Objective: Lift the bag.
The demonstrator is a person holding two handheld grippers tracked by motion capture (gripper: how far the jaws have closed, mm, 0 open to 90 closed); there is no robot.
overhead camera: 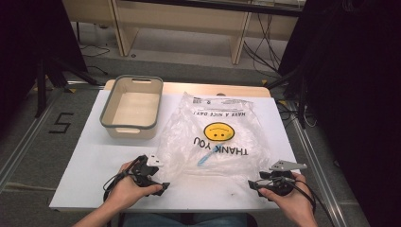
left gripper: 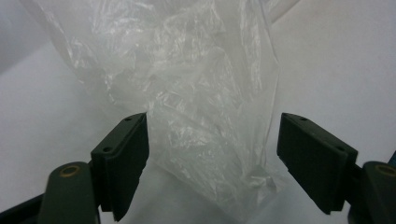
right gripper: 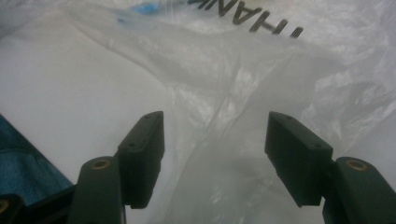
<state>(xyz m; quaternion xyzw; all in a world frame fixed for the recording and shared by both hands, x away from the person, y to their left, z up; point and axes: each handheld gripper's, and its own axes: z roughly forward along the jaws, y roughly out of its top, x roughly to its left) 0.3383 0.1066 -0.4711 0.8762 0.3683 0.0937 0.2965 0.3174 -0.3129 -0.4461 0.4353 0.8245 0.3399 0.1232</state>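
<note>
Now the clear plastic bag (overhead camera: 215, 137) lies flat and crinkled in the middle of the white table (overhead camera: 94, 161), just right of the beige bin (overhead camera: 132, 108) with its grey rim. Its print faces away from the person: a yellow smiley face (overhead camera: 219, 131), black THANK YOU lettering (overhead camera: 220, 145) and a smaller line above it, all upside down in the high view. Something blue (overhead camera: 203, 160) sits inside the bag near its close edge.

Both of the person's hands rest low at the table's near edge. The left gripper (overhead camera: 158, 182) is at the bag's near left corner, angled inward, the left hand (overhead camera: 127, 189) wrapped round its body. The right gripper (overhead camera: 257, 185) sits at the near right corner, pointing left towards the bag, a grey plate on top, the right hand (overhead camera: 288, 194) behind it.

Up close, the left gripper view gives what the overhead cannot: the left gripper's (left gripper: 212, 161) jaws stand wide apart, with a wrinkled, bunched tail of film rising between them, and neither pad presses on it. The right gripper view likewise has the right gripper's (right gripper: 215, 156) jaws spread wide over a fold of the bag, nothing pinched, with the lettering (right gripper: 252, 16) and the blue streak (right gripper: 144, 8) at the top of the picture. The overhead alone takes in the bin and the whole printed face.
</note>
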